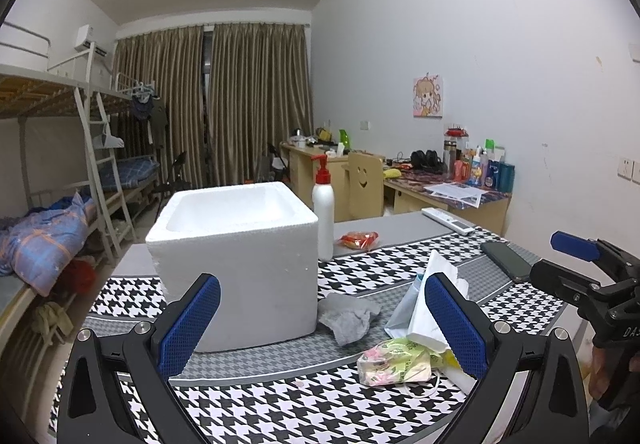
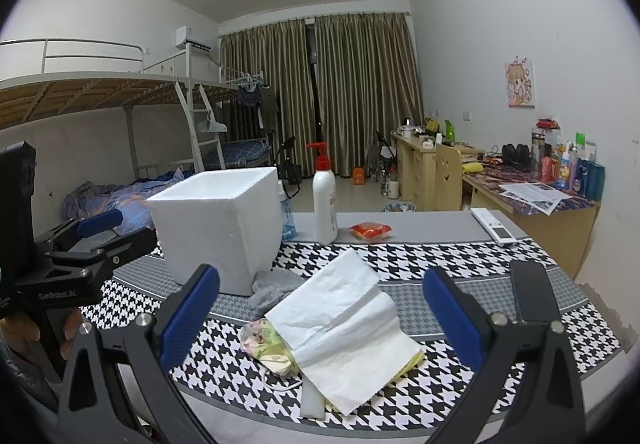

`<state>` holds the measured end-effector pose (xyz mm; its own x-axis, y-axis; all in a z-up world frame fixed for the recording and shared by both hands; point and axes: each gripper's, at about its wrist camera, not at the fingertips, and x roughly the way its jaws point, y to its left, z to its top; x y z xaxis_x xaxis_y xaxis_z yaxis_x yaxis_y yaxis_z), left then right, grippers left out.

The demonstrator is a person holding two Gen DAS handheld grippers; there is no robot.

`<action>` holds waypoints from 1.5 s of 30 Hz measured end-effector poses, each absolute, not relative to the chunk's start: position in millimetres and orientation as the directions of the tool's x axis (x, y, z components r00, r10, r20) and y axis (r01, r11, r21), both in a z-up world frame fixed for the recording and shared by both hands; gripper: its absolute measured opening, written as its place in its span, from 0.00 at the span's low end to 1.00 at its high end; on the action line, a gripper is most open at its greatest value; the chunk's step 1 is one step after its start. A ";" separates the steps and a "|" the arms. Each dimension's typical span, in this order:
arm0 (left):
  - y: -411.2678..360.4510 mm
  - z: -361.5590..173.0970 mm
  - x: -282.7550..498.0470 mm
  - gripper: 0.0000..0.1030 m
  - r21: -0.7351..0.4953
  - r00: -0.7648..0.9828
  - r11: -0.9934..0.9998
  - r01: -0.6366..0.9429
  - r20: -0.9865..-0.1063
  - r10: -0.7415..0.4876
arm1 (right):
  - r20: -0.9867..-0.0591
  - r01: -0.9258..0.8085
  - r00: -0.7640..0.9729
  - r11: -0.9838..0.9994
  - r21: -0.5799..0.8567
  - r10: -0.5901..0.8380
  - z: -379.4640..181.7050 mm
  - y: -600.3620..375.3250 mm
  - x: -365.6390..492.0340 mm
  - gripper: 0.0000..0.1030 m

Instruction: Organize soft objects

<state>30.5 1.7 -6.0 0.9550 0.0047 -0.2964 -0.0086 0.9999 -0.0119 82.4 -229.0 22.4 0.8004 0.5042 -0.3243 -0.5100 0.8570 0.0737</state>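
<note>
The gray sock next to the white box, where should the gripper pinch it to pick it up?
Best guess: pinch the gray sock at its bunched-up middle, coming straight down from above. It lies crumpled and flat on the checked tablecloth, with one side against the foam box, so a sideways approach from there is blocked. The left gripper is open and nearest.

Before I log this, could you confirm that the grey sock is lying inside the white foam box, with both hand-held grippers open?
Not quite: the grey sock lies on the table beside the foam box, touching its base, as the left wrist view shows. Both hand-held grippers, left and right, are open.
</note>
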 end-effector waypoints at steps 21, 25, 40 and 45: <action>-11.2 -23.7 66.8 0.99 -0.018 0.918 0.999 0.045 -0.394 -0.048 | -0.419 -0.477 0.777 0.874 0.092 0.469 0.8 -231.4 113.1 1.00; -11.9 -28.5 74.4 0.99 -0.015 0.910 0.999 0.049 -0.412 -0.051 | -0.442 -0.487 0.759 0.868 0.104 0.478 -5.1 -228.2 121.1 1.00; -3.0 -49.2 99.7 0.99 -0.030 0.878 0.999 0.027 -0.478 -0.038 | -0.515 -0.520 0.689 0.843 0.138 0.510 -24.7 -212.5 145.9 0.95; -1.6 -54.5 106.5 0.99 -0.031 0.868 0.999 0.029 -0.496 -0.040 | -0.544 -0.526 0.661 0.836 0.156 0.518 -31.6 -209.0 156.4 0.90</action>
<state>106.5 -1.6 -54.5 0.8675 -0.0402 -0.4957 0.0288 0.9991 -0.0307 156.4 -209.0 -31.6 0.6608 0.5176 -0.5436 -0.5262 0.8359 0.1563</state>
